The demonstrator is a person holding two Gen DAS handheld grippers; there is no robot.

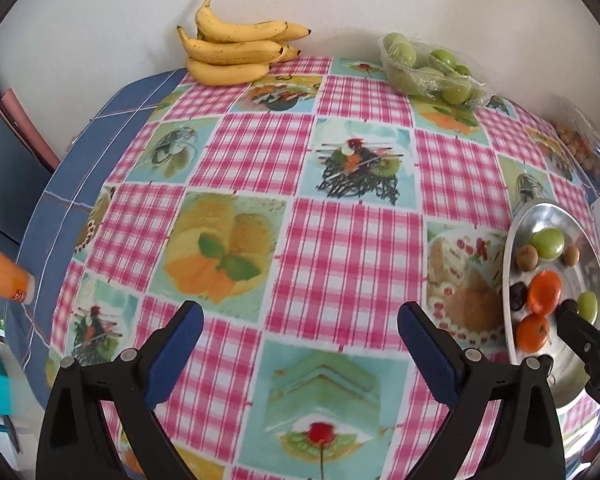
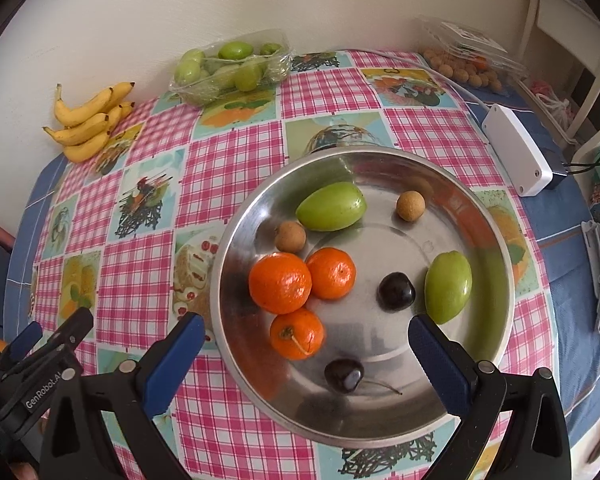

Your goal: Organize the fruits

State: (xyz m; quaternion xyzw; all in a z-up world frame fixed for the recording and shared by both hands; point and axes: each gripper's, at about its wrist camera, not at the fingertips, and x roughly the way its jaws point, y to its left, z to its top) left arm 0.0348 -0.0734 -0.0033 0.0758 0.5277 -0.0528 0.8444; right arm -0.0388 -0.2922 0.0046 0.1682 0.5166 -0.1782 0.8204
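From where I'm driving, both grippers are hanging over the table with fingers spread wide and nothing between them. The left gripper sits above a bare stretch of the checkered tablecloth, plenty of open cloth ahead of it all the way to the wall. The right gripper is over the near side of the steel bowl, its left finger outside the rim, its right finger over the inside.

In the bowl: three mandarins bunched together and touching, two dark cherries apart from each other, two green jujubes, and two small tan longans. The right half of the bowl floor is mostly bare metal.

Along the far edge by the wall: a banana bunch, a wrapped tray of green jujubes, and a clear box of longans. A white power adapter lies just right of the bowl, near the table's edge.
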